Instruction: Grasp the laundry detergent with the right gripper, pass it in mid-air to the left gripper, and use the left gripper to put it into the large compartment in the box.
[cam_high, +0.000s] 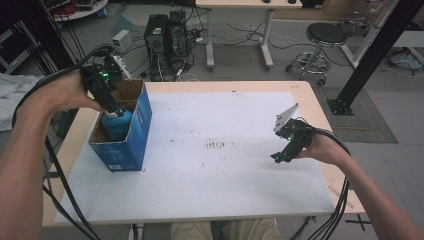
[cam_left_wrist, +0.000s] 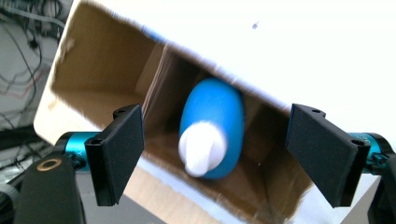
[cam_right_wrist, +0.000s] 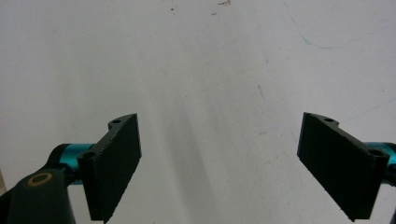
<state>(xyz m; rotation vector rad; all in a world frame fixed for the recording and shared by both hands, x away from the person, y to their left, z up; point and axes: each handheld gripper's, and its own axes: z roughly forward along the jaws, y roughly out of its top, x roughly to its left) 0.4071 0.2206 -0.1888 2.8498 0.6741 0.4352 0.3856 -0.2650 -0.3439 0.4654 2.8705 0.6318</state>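
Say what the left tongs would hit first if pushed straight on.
Probably the bottle: its white cap sits between the open left tongs, inside the box. Depth is unclear.

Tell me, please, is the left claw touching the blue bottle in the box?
Apart. In the left gripper view, the left claw stands open with cardboard showing between each jaw and the blue bottle, which sits in the box.

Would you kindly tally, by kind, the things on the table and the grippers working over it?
Open blue cardboard box: 1
Blue plastic bottle with a white cap, inside that box: 1
White paper sheet covering the tabletop: 1
Black two-jaw grippers, left and right: 2
Total: 5
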